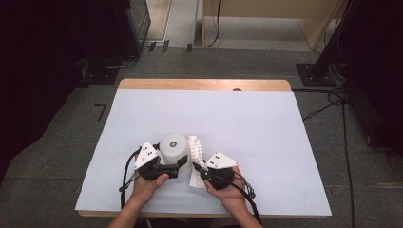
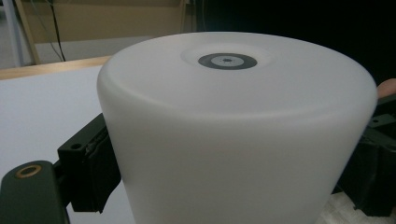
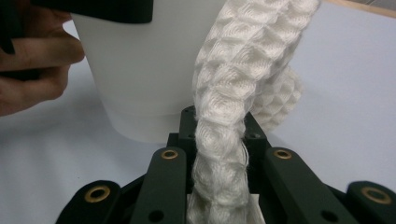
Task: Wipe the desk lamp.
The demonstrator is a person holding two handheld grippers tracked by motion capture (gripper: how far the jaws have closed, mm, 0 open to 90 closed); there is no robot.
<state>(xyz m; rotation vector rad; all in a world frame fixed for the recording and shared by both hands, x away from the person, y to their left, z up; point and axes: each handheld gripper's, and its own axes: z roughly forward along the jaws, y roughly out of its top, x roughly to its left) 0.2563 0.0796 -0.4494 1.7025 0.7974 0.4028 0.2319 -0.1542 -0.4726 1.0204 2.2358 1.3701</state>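
Nearest the person's edge of the worktop [image 1: 266,142], two hands came in from below, each holding a gripper. The left gripper [image 1: 177,167] had its jaws spread wide around the lower body of a white cup [image 1: 174,151], one jaw on each side and pressed against its wall, as the left gripper view showed. The cup [image 2: 238,126] stood upside down on the pale sheet, its closed base uppermost with a small dark ring at the centre, so nothing could be seen inside it. Its wider rim rested on the sheet, visible in the right gripper view as a slight step at the foot of the cup [image 3: 140,70].

Just beside the cup, on its right, the right gripper [image 1: 198,169] had its jaws closed on a white waffle-weave cloth [image 1: 195,159]. In the right gripper view the cloth [image 3: 233,116] rose as a bunched, twisted strip from between the jaws and leaned against the cup's side, with a fold of it hanging behind.

Farther off, the sheet lay bare up to the wooden back edge [image 1: 204,84] of the worktop.
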